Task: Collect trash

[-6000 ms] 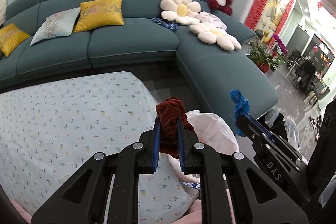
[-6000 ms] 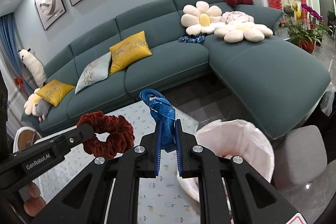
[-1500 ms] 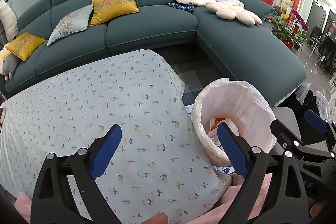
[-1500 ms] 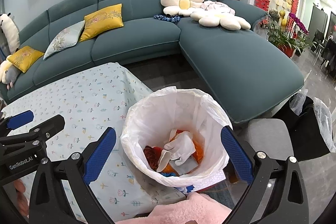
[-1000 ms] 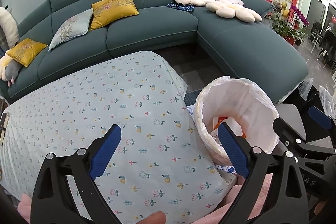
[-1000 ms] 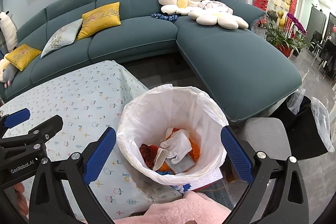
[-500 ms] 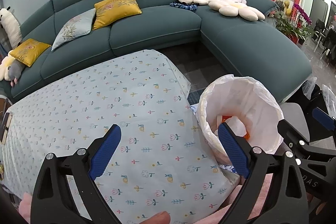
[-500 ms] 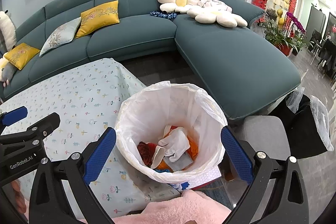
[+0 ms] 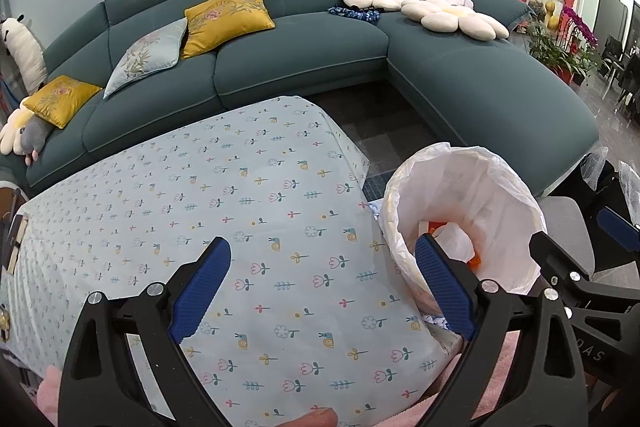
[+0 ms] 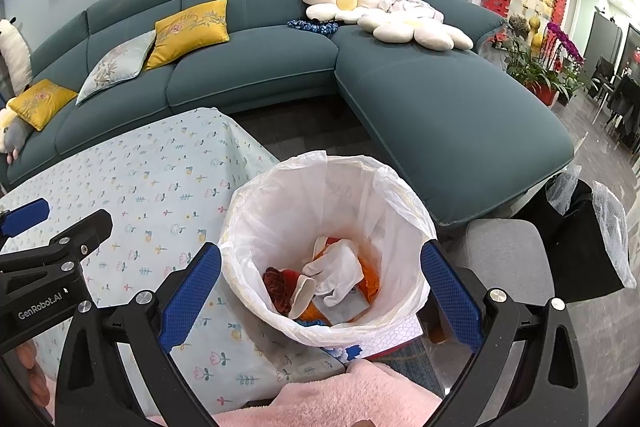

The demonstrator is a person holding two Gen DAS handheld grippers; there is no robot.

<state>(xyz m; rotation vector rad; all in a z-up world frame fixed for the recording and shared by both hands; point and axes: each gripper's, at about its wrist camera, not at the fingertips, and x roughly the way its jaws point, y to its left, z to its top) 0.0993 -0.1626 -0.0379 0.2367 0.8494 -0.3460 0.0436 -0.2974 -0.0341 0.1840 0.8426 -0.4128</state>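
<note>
A bin lined with a white bag (image 10: 394, 205) (image 9: 500, 183) stands off the right end of the table. Inside it lie a dark red scrunchie (image 10: 278, 289), white crumpled paper (image 10: 336, 273), orange scraps and a bit of blue at the bottom. My right gripper (image 10: 320, 293) hangs open above the bin, its blue pads (image 10: 192, 293) spread to either side of the rim, nothing held. My left gripper (image 9: 320, 291) is open and empty over the table's right end, its right pad (image 9: 442, 285) in front of the bin's left wall.
The table wears a pale floral cloth (image 9: 200, 211). A teal corner sofa (image 9: 296, 59) with yellow and flower cushions runs behind it. A grey stool (image 10: 506, 259) and a black bag (image 10: 580, 247) stand right of the bin. Pink fleece sleeves (image 10: 340, 395) show at the bottom edge.
Six seconds ago the left gripper held the red scrunchie and the right a blue strip; both are now open and those items lie in the bin. Lately both views drift only slightly.
</note>
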